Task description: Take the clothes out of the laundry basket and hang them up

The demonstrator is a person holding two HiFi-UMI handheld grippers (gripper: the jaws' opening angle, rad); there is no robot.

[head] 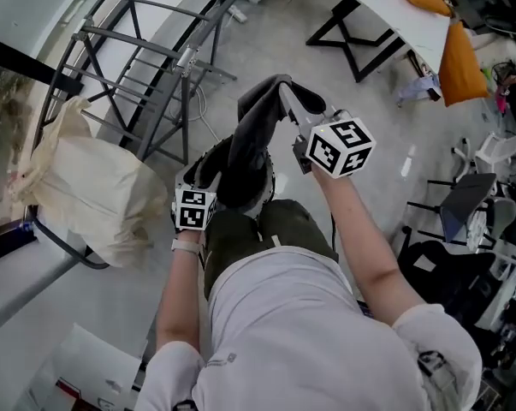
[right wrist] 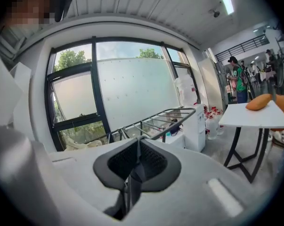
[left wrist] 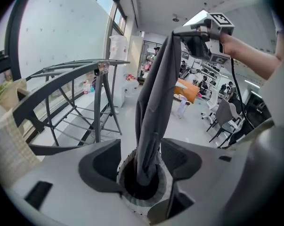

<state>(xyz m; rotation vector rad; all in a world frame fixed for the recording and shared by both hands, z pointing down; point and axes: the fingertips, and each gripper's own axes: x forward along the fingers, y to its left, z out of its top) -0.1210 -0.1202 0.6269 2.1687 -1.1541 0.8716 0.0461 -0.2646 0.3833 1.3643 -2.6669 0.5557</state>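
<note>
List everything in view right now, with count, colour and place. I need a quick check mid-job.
garment: one, dark grey, hanging from the right gripper down into the basket
laundry basket: one, white rim, dark inside, below the left gripper
drying rack: one, grey metal, by the window
cloth: one, cream, draped on the rack's left side
table: one, white top, black legs, far right
cushions: two, orange, at the table
left gripper: one, grey, jaws apart over the basket
right gripper: one, grey, shut on the garment, held high
</note>
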